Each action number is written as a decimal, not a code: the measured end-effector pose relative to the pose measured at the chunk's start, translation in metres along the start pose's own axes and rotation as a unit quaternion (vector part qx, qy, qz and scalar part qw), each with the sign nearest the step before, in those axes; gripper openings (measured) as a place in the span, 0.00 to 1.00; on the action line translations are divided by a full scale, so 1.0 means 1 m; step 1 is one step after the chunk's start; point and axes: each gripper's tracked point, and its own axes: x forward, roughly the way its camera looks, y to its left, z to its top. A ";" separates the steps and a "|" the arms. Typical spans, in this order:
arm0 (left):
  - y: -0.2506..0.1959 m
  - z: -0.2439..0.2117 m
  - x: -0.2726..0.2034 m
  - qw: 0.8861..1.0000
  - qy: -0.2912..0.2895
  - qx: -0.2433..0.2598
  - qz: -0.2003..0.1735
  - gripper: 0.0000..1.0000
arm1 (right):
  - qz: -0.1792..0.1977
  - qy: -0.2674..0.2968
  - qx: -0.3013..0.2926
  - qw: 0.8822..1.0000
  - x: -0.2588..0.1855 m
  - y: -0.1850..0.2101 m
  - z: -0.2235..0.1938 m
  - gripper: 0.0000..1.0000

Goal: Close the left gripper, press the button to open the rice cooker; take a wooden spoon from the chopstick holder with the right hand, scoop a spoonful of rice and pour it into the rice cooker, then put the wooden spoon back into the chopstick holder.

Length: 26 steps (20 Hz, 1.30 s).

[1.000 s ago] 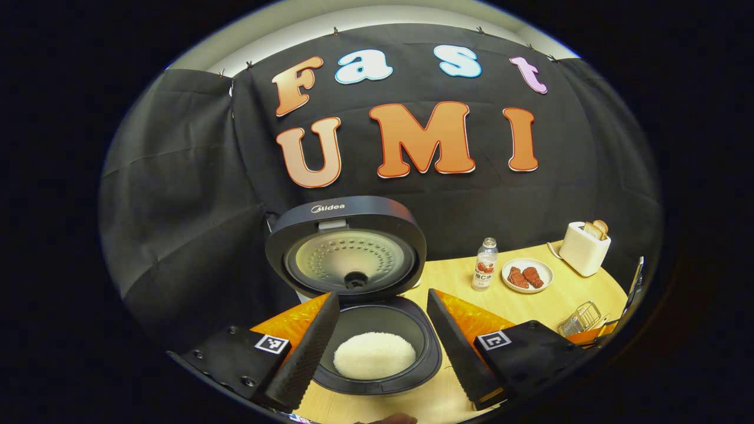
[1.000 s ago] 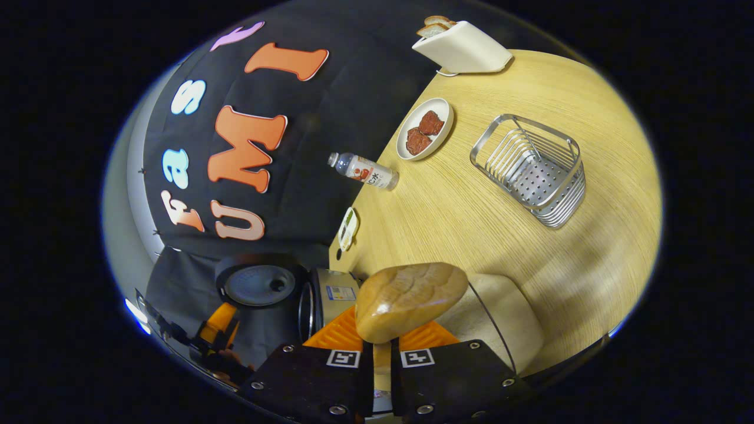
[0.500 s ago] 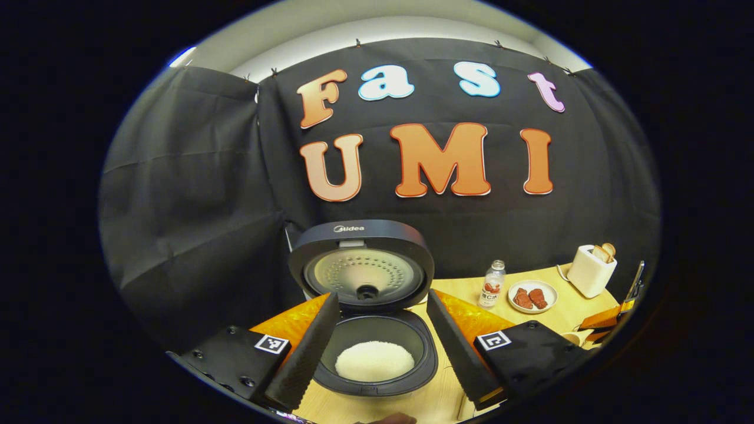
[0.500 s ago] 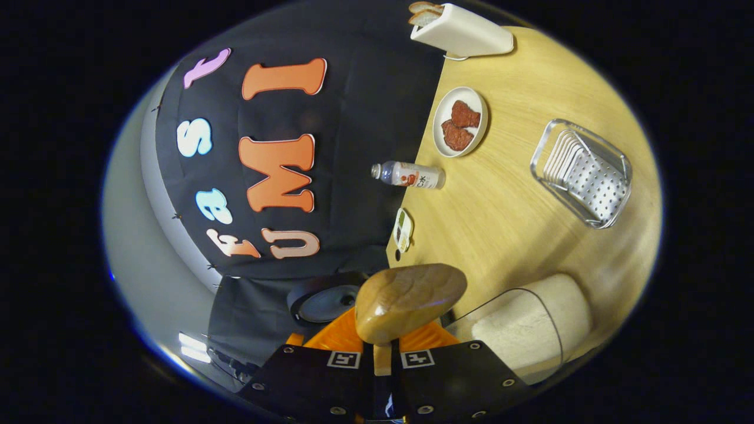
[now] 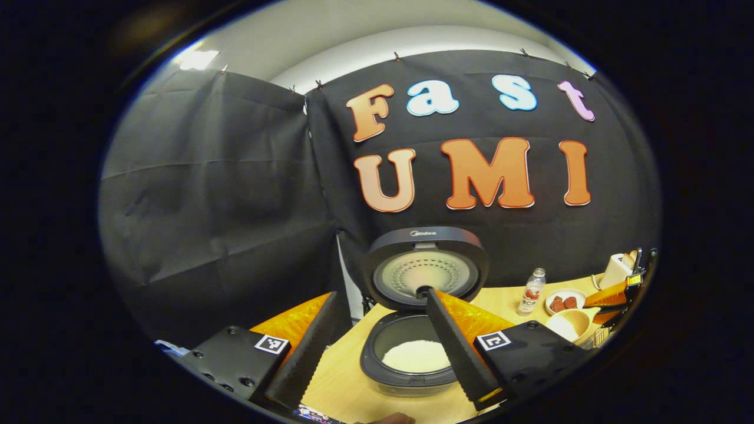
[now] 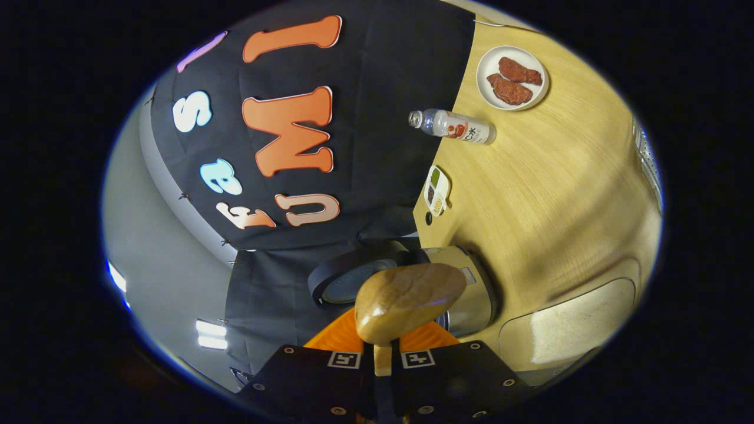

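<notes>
R claw (image 6: 383, 359) sideways, gripping spoon (image 6: 409, 300)

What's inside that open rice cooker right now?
The rice cooker, lid up, holds a low mound of white rice in its dark inner pot. The pot's right side is hidden behind a finger of the left gripper.

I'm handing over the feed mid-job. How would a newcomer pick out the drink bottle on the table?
Start at the open rice cooker against the black cloth wall, then move along the wooden table toward the white plate of reddish meat. The bottle stands between them: small, clear, with a red-and-white label, the one capped container there.
</notes>
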 end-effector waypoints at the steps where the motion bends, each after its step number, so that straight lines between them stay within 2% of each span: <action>1: 0.007 -0.002 -0.004 1.000 0.000 0.001 0.010 1.00 | 0.000 0.008 0.000 1.000 0.010 0.003 -0.002 0.11; 7: 0.032 -0.010 -0.020 0.999 0.001 -0.004 0.042 1.00 | -0.001 0.019 -0.020 1.000 0.063 0.032 -0.003 0.12; 8: 0.033 -0.011 -0.022 0.999 0.003 -0.006 0.046 0.93 | -0.003 0.017 -0.024 1.000 0.072 0.036 -0.003 0.11; 10: 0.034 -0.015 -0.023 0.999 0.008 -0.012 0.050 1.00 | -0.016 0.014 -0.039 0.999 0.090 0.039 -0.005 0.11; 14: 0.029 -0.026 -0.029 0.999 0.015 -0.018 0.047 0.94 | -0.034 0.002 -0.079 0.996 0.116 0.049 -0.010 0.11; 15: 0.029 -0.027 -0.029 0.999 0.017 -0.018 0.046 1.00 | -0.037 -0.002 -0.093 0.995 0.120 0.052 -0.011 0.11; 18: 0.027 -0.034 -0.027 0.999 0.023 -0.023 0.043 0.94 | -0.055 -0.018 -0.148 0.987 0.134 0.054 -0.013 0.11; 21: 0.023 -0.045 -0.026 0.998 0.038 -0.026 0.038 1.00 | -0.066 -0.026 -0.192 0.979 0.144 0.057 -0.022 0.11; 22: 0.022 -0.046 -0.025 0.998 0.040 -0.027 0.036 0.93 | -0.069 -0.030 -0.204 0.976 0.148 0.057 -0.023 0.11; 23: 0.022 -0.046 -0.024 0.998 0.040 -0.028 0.034 1.00 | -0.073 -0.034 -0.216 0.973 0.152 0.058 -0.026 0.11; 26: 0.022 -0.048 -0.021 0.998 0.043 -0.027 0.031 1.00 | -0.082 -0.056 -0.266 0.959 0.161 0.064 -0.027 0.11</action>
